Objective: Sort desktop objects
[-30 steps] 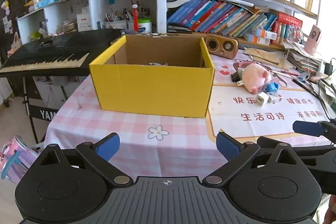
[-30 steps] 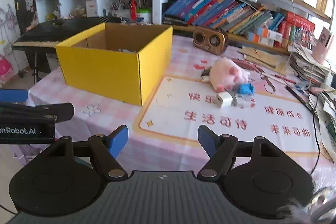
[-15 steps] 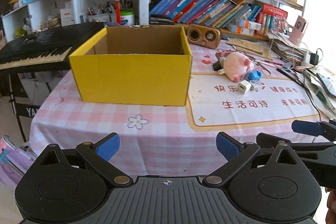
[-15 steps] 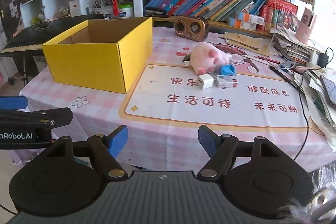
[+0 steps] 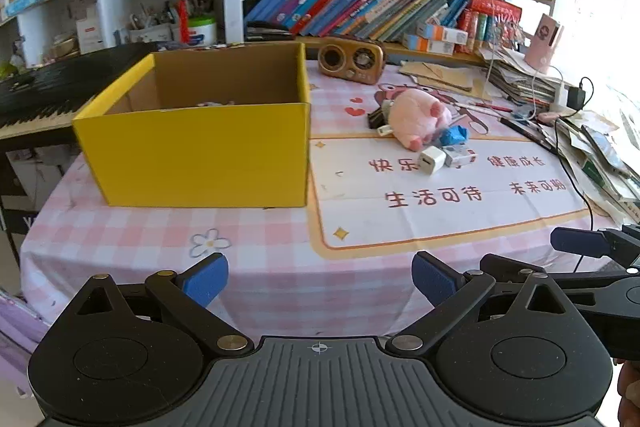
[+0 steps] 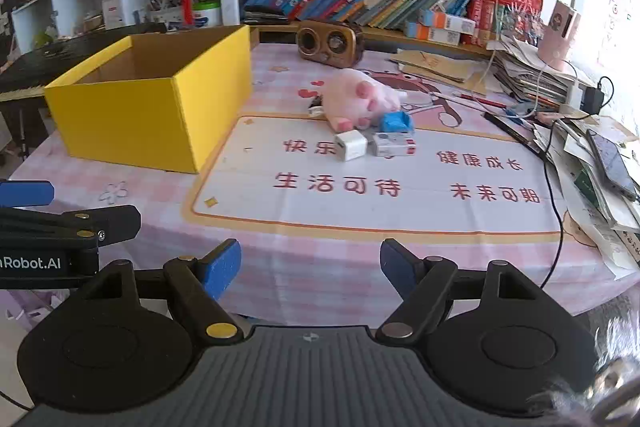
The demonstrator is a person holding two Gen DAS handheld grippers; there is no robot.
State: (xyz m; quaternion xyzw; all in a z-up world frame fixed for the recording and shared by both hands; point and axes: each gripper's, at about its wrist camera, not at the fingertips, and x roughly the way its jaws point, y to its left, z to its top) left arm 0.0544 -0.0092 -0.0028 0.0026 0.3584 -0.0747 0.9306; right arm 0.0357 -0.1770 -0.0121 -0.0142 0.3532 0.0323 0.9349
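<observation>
A yellow cardboard box (image 5: 200, 155) stands open-topped on the left of the table, also seen as the box (image 6: 136, 123) in the right wrist view. To its right a pink plush pig (image 5: 416, 119) (image 6: 360, 99) lies beside a white charger cube (image 5: 431, 159) (image 6: 350, 145), a small white packet (image 6: 394, 145) and a blue object (image 6: 396, 123). My left gripper (image 5: 320, 277) hangs open over the table's near edge, nothing between its fingers. My right gripper (image 6: 310, 265) is open and empty too, just to the right of the left one.
The pink checked tablecloth (image 5: 248, 227) carries a white mat with red characters (image 6: 360, 187). A wooden radio (image 5: 351, 59) stands at the back. Piled papers, a phone and cables (image 6: 600, 163) crowd the right edge. A black keyboard (image 5: 36, 95) sits left of the table, bookshelves behind.
Both views have swung right and pulled back, so the box sits further left and more of the near table edge shows. Both grippers stay open and empty.
</observation>
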